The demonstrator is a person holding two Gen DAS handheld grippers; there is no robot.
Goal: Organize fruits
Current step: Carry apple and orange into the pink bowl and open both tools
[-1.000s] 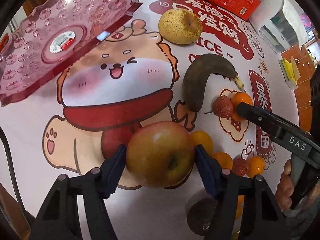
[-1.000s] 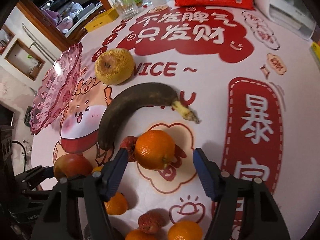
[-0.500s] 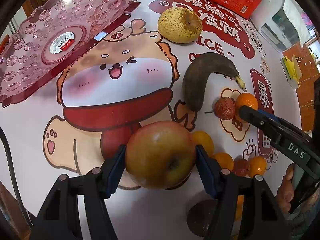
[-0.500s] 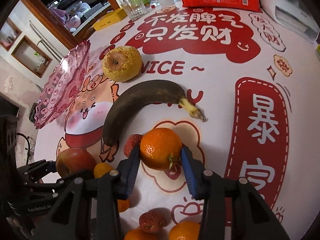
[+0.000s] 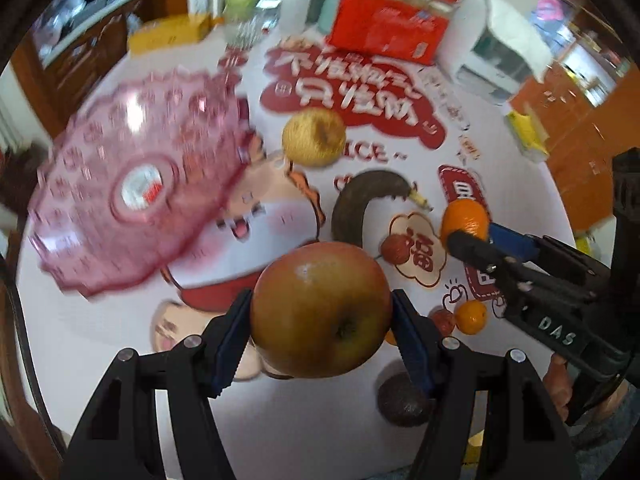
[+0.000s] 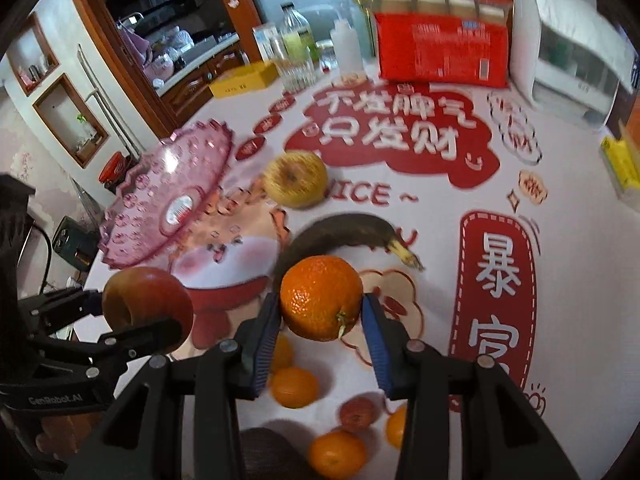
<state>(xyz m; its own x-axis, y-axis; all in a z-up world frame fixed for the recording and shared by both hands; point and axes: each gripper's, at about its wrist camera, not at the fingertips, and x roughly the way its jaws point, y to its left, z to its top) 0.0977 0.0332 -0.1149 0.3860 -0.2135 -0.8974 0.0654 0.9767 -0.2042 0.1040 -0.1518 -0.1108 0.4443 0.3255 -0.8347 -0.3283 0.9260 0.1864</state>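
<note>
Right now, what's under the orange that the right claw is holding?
The orange hangs above the printed tablecloth. Just behind it lies the dark banana, one end hidden by the orange. Below it sit smaller oranges; the claw's fingers cover part of them.

Wooden cabinets (image 6: 188,84) behind table; wall niches (image 6: 68,120) at left; white tablecloth (image 6: 568,280) with red print.

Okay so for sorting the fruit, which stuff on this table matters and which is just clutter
Part of the job:
left gripper, holding the apple
right gripper, holding the orange
pink fruit plate
pear
blackened banana
loose small oranges

Just lying about:
red package
yellow box
clear bottle
white appliance
</note>
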